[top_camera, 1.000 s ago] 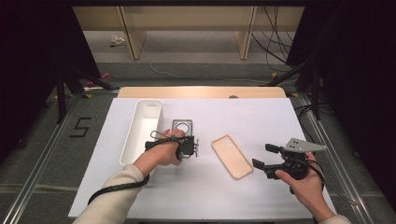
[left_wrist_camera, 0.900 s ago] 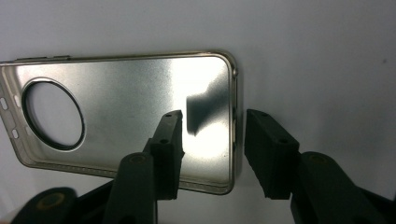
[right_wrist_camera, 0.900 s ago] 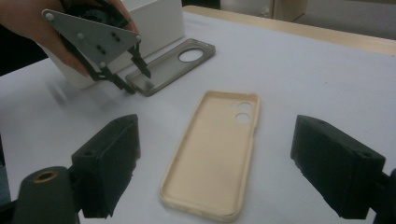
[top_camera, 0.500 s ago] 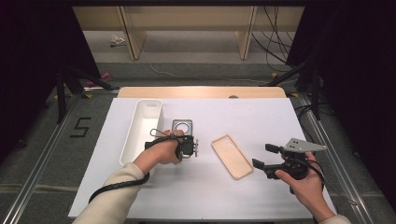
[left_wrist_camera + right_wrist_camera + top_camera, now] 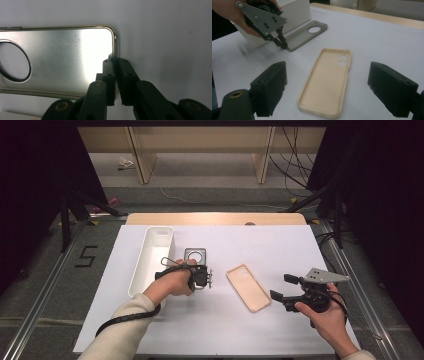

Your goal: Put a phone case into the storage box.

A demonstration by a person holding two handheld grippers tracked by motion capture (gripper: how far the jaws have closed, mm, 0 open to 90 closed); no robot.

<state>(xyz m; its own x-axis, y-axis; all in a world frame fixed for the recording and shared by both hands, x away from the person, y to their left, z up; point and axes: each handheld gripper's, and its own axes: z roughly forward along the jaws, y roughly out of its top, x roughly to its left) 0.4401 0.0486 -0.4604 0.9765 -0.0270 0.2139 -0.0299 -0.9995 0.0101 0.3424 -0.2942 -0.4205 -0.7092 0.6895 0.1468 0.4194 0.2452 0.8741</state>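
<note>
A silver-grey metal phone case [image 5: 194, 255] with a round camera hole lies beside the white tray. My left gripper [image 5: 201, 270] stands over the case's near end. In the left gripper view that gripper [image 5: 116, 61] is shut on the raised rim at a corner of the grey case [image 5: 62, 52]. A beige phone case [image 5: 248, 287] lies open side up at the middle of the table. My right gripper [image 5: 283, 287] is open just right of it. In the right gripper view the beige case [image 5: 327, 80] lies ahead between the wide-apart jaws of that gripper [image 5: 329, 82], untouched.
A long white tray [image 5: 152, 260] stands left of the grey case, close to the left hand. The white table cover [image 5: 260, 245] ends at a wooden edge [image 5: 215, 218] at the back. The left gripper [image 5: 283, 45] and the grey case [image 5: 307, 35] also appear in the right gripper view.
</note>
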